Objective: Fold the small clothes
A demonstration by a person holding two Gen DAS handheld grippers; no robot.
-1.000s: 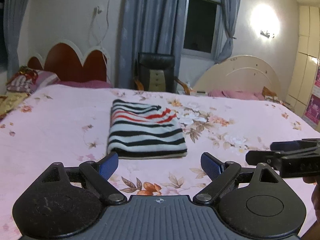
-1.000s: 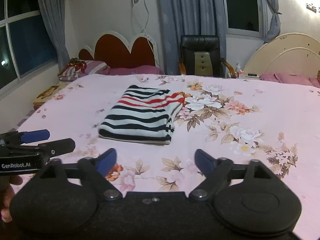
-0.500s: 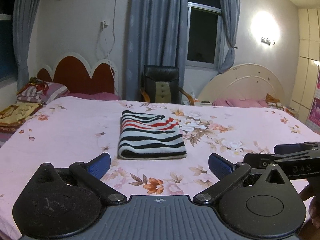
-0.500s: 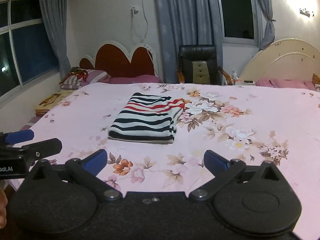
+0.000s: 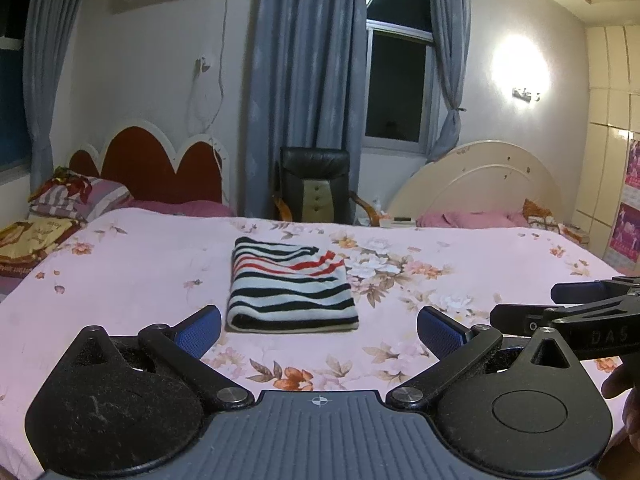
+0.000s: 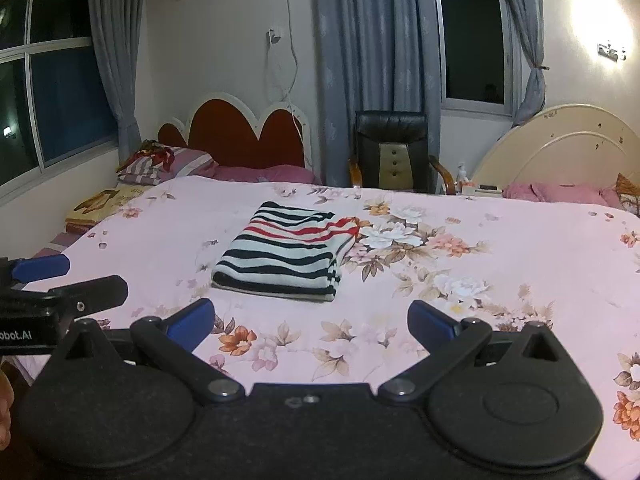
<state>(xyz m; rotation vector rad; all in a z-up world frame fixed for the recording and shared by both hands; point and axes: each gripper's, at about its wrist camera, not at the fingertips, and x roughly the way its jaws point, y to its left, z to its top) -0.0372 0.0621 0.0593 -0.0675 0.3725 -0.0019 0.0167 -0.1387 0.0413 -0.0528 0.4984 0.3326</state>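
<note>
Both grippers had drawn back from the bed [image 5: 120, 264] over the past second, so that the folded striped garment [image 5: 290, 286] sat smaller and farther off in each wrist view than it had a moment before, and more of the bedroom showed above it. Spread with a pink floral sheet, the bed filled the middle of both views, with a red scalloped headboard [image 5: 160, 168] and a black chair [image 6: 394, 152] behind it against grey curtains. The garment lay flat near the centre of the sheet, a tidy rectangle of black, white and red stripes, touched by neither tool. The left gripper [image 5: 318, 330] hung over the near edge of the bed with its jaws spread wide and nothing between them; they had just been opening. The right gripper [image 6: 310, 322], just beside it, was likewise wide apart and empty, its jaws also just opened. The fold looked finished, judging by the squared edges. The likely risk from here was a stray blue pad [image 5: 200, 330] catching the near hem on any return pass and dragging the top layer open, since soft knit slides easily on a smooth sheet. No basket, box or other container was in view.
</note>
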